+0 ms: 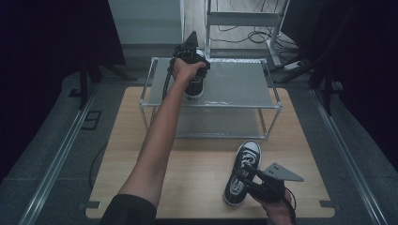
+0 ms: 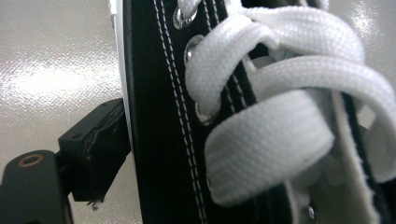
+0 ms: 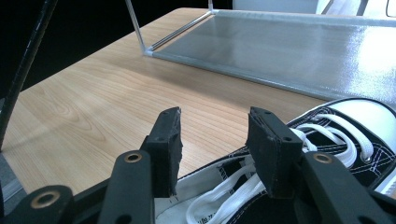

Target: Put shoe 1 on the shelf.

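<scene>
On the wooden table (image 1: 141, 154) stands a two-tier rack (image 1: 244, 82). My left hand-held gripper (image 1: 190, 58) has one shoe (image 1: 195, 89) on its top shelf, jaws around its side. My right hand-held gripper (image 3: 212, 140) hovers open over the second shoe (image 1: 241, 173), not yet lifted.

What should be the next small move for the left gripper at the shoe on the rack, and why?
Probably draw the left gripper straight back from the shoe on the rack. That shoe already stands on the rack's top shelf, and in the left gripper view the visible finger sits beside its side, seemingly loose. Then the right gripper can take the shoe on the table.
</scene>
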